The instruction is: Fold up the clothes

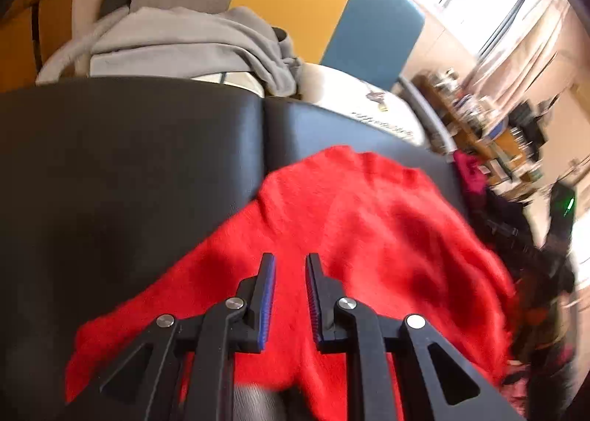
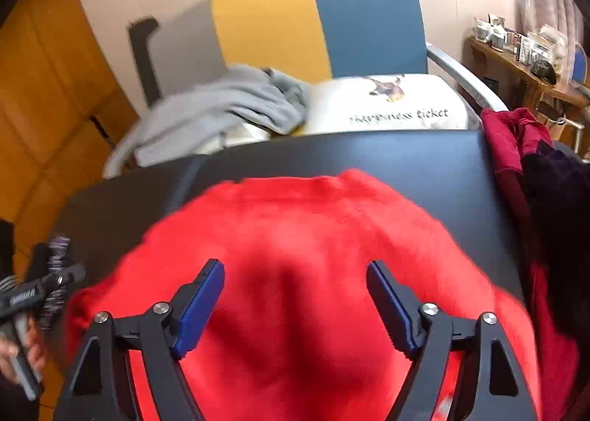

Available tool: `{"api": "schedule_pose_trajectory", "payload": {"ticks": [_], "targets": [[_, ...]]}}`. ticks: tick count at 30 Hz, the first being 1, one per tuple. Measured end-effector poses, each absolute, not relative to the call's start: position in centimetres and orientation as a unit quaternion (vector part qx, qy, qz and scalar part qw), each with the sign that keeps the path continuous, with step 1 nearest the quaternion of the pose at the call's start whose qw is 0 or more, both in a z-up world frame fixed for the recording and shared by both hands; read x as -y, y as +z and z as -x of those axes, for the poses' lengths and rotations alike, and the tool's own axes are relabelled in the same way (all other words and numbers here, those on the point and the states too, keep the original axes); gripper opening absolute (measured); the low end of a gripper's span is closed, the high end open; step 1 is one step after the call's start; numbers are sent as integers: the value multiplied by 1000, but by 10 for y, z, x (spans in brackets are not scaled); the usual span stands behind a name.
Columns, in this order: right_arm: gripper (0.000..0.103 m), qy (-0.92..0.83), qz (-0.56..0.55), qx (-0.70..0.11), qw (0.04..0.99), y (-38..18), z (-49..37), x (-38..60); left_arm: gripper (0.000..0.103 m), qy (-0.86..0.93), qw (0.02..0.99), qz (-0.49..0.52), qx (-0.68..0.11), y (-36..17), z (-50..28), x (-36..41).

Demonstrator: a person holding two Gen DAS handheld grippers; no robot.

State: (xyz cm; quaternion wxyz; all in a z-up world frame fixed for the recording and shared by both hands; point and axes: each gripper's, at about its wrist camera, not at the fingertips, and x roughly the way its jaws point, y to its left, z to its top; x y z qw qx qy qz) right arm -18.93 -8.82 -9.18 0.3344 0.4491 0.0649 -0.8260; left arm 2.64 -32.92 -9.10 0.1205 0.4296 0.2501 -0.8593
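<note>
Left gripper (image 1: 290,266) has its jaws at a narrow gap with nothing pinched between them, just hanging over the red sweater (image 1: 350,236). Right gripper (image 2: 295,273) stands wide apart, also empty, with the fuzzy red knit under the gap but no pad pressing on it as far as I can tell. The sweater lies spread over the near half of the black table (image 1: 129,163), bunched toward the near edge and reaching close to the right edge, while the far edge stays bare. Off the right edge there's a heap of dark and magenta clothes (image 2: 516,141); past the far edge, a grey hoodie (image 2: 228,100) and a white printed pillow (image 2: 387,104) sit on a yellow-and-blue chair (image 2: 332,15). Looks like we're between grabs, so I'd guess the fold is just starting. Next move probably needs both sets of jaws down onto a hem or sleeve edge to pinch and flip it over.
</note>
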Motion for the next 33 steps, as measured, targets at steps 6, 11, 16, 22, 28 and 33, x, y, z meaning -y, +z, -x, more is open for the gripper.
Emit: {"api": "schedule_pose_trajectory", "payload": {"ticks": [6, 11, 16, 22, 28, 33], "targets": [[71, -807, -500, -103, 297, -145, 254, 114, 16, -849, 150, -467, -194, -128, -1, 319], [89, -803, -506, -139, 282, -173, 267, 135, 11, -860, 157, -459, -159, -131, 0, 322], [99, -818, -480, -149, 281, -180, 272, 168, 11, -868, 175, -448, -121, -128, 6, 349], [101, -831, -457, -139, 284, -181, 285, 219, 12, -865, 207, -444, -110, -132, 22, 413], [103, -836, -444, -136, 291, -182, 287, 281, 12, -857, 232, -446, -113, -137, 25, 470], [101, -832, -444, -152, 297, -178, 284, 309, 12, -848, 229, -437, -194, -115, 3, 489]]}}
